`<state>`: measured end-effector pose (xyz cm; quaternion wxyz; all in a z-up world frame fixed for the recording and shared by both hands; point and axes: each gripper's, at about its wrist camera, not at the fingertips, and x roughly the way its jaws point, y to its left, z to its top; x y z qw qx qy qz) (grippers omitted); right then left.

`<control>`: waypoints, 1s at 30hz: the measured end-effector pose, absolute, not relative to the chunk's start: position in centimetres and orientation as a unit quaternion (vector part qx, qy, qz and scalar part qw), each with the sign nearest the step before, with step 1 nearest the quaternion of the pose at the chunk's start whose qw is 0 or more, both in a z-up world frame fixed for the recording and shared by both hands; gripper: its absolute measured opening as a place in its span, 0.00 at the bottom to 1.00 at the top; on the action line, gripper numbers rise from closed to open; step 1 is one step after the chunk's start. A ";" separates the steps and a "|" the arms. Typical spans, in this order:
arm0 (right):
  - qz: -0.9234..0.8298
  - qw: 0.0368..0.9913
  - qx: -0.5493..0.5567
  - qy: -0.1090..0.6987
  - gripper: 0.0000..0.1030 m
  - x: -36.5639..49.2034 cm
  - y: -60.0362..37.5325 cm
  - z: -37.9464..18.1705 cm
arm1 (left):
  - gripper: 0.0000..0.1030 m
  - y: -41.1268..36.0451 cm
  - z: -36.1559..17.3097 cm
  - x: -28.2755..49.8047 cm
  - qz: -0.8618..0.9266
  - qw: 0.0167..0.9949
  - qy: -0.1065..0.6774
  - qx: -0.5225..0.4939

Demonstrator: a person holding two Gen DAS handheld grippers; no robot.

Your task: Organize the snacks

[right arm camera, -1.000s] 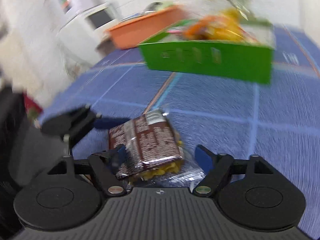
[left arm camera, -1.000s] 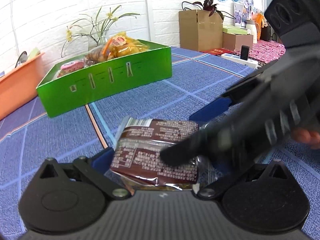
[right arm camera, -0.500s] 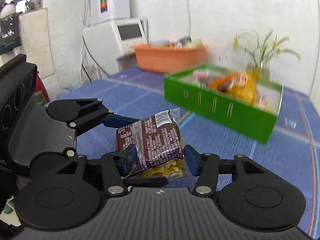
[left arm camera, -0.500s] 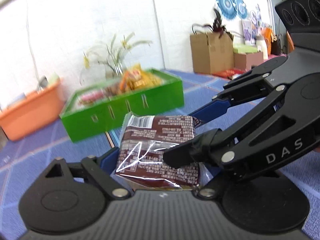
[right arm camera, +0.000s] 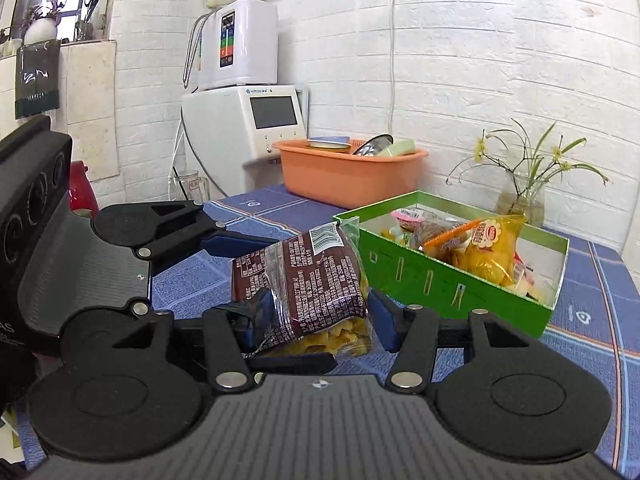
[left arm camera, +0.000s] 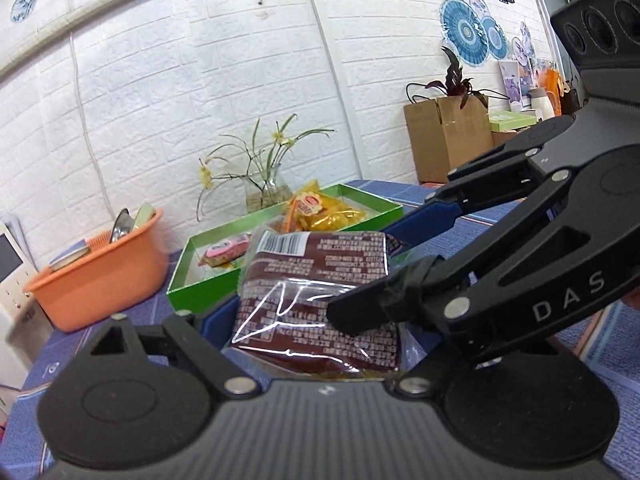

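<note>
The left tool's (right arm camera: 240, 264) right-hand finger is hidden behind the right tool's (left arm camera: 360, 276) black linkage in the left wrist view. A brown snack packet (right arm camera: 304, 280) sits clamped between both tools at once, the left gripping one end, the right the other, lifted above the blue desk (right arm camera: 592, 304). The green box (right arm camera: 440, 280) of snacks lies just beyond. A second ago the packet lay on the desk.

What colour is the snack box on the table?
Bright green box, white inside; clearest in the right wrist view.
</note>
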<state>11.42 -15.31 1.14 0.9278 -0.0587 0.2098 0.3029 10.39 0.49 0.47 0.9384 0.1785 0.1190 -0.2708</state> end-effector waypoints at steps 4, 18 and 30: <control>0.302 0.931 -0.064 0.196 0.87 13.7 -15.4 1.8 | 0.83 0.1 1.4 12.8 -0.264 0.942 0.108 0.175; 0.266 0.949 -0.058 0.158 0.87 27.0 -17.6 3.8 | 0.87 -2.5 5.1 27.8 -0.283 0.939 0.071 0.181; 0.155 0.976 0.086 0.127 1.00 25.6 -21.9 3.1 | 1.00 -0.5 3.8 28.7 -0.180 0.974 0.109 0.084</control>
